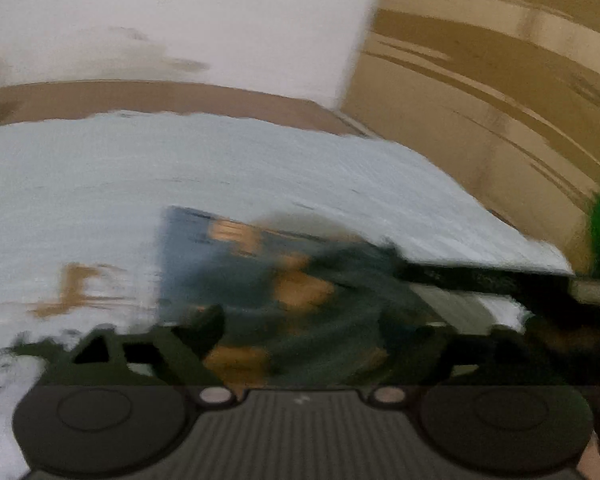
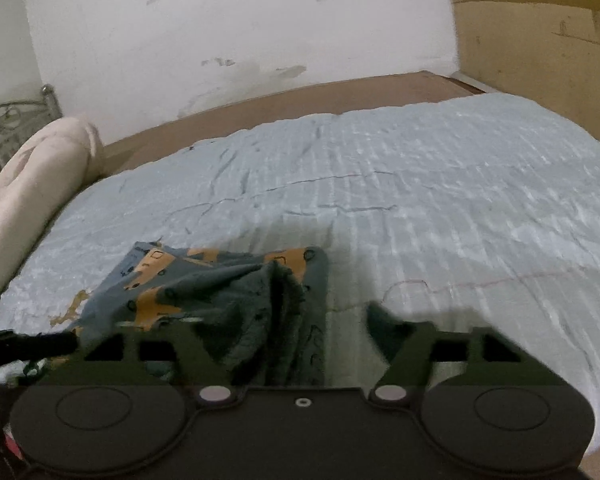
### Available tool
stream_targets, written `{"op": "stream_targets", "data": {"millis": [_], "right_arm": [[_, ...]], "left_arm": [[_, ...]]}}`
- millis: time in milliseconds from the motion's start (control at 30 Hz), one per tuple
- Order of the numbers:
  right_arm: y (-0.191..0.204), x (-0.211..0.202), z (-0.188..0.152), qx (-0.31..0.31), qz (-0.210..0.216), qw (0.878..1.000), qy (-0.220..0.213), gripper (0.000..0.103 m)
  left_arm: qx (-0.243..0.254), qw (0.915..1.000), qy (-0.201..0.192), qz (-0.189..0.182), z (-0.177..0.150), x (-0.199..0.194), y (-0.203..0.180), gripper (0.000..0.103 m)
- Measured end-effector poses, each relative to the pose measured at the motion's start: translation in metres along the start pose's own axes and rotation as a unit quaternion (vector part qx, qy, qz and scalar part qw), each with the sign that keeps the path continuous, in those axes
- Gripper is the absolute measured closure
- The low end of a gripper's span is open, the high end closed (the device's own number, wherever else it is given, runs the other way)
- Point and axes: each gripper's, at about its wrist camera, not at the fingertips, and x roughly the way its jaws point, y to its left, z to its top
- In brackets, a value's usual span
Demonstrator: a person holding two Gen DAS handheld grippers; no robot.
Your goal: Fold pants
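My right gripper (image 2: 296, 328) fingers spread, pants (image 2: 236, 292) bunched between them, touching the left finger only. Left gripper (image 1: 300, 328): view too blurred to tell the finger state; pants (image 1: 284, 280) right in front. Pants on pale blue bedspread (image 2: 440, 184). Pillow (image 2: 32, 184) far left, wall (image 2: 240, 20) behind.

Black hand-held gripper (image 2: 292, 320), olive-green fingers (image 2: 404, 344)

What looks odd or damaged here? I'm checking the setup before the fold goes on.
The grey pants with orange patches lie bunched, not flat, near the bed's front edge. The pale blue quilted cover has an orange-brown torn-looking spot left of them. The white wall shows stains and chipped paint. The left wrist view is motion-blurred.
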Motion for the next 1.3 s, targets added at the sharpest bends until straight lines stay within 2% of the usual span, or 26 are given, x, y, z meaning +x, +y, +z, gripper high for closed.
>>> {"op": "stream_targets", "data": {"millis": [33,100,167,300,500,700,800,900,967,1033,1133,1200,1300], "right_arm": [[0.003,-0.001,-0.002,0.003,-0.001,1.000,-0.001,0.011],[0.014,-0.001,-0.004,0.001,-0.011,1.000,0.000,0.001],[0.028,0.004,-0.005,-0.007,-0.037,0.999,0.008,0.001],[0.047,0.024,-0.013,-0.020,-0.100,0.993,0.064,0.001],[0.035,0.001,-0.028,-0.010,-0.129,0.989,0.069,0.001],[0.028,-0.012,-0.036,0.010,-0.110,0.993,0.047,0.001],[0.025,-0.021,-0.025,0.003,-0.081,0.997,0.002,0.001],[0.027,-0.012,-0.008,-0.035,-0.067,0.997,-0.028,0.001],[0.027,0.011,0.003,-0.064,-0.051,0.997,-0.012,0.001],[0.027,0.034,0.011,-0.088,-0.040,0.995,0.016,0.001],[0.023,0.063,0.017,-0.122,-0.069,0.990,0.036,0.001],[0.012,0.074,0.019,-0.113,-0.063,0.991,0.039,0.001],[-0.001,0.083,0.022,-0.084,-0.057,0.994,0.036,0.001]], "left_arm": [[-0.006,0.9997,-0.005,0.022,0.002,0.000,0.004,0.007],[-0.018,0.9973,-0.008,0.071,0.007,0.003,0.014,0.003],[-0.023,0.9949,0.006,0.098,0.012,0.009,0.024,0.003],[-0.022,0.9936,0.024,0.108,0.012,0.019,0.033,0.003],[-0.005,0.9918,0.057,0.114,-0.009,0.022,0.041,0.002],[-0.017,0.9923,0.057,0.109,-0.008,0.014,0.053,0.001],[-0.014,0.9943,0.027,0.102,0.008,0.009,0.052,0.001],[0.003,0.9956,0.015,0.093,0.029,0.020,0.044,0.001],[0.023,0.9957,0.019,0.088,0.040,0.037,0.037,0.001],[0.049,0.9925,0.044,0.103,0.047,0.062,0.031,0.001],[0.071,0.9861,0.064,0.136,0.050,0.092,0.031,0.001],[0.066,0.9844,0.071,0.147,0.049,0.105,0.038,0.000],[0.045,0.9863,0.074,0.141,0.051,0.117,0.050,0.000]]}}
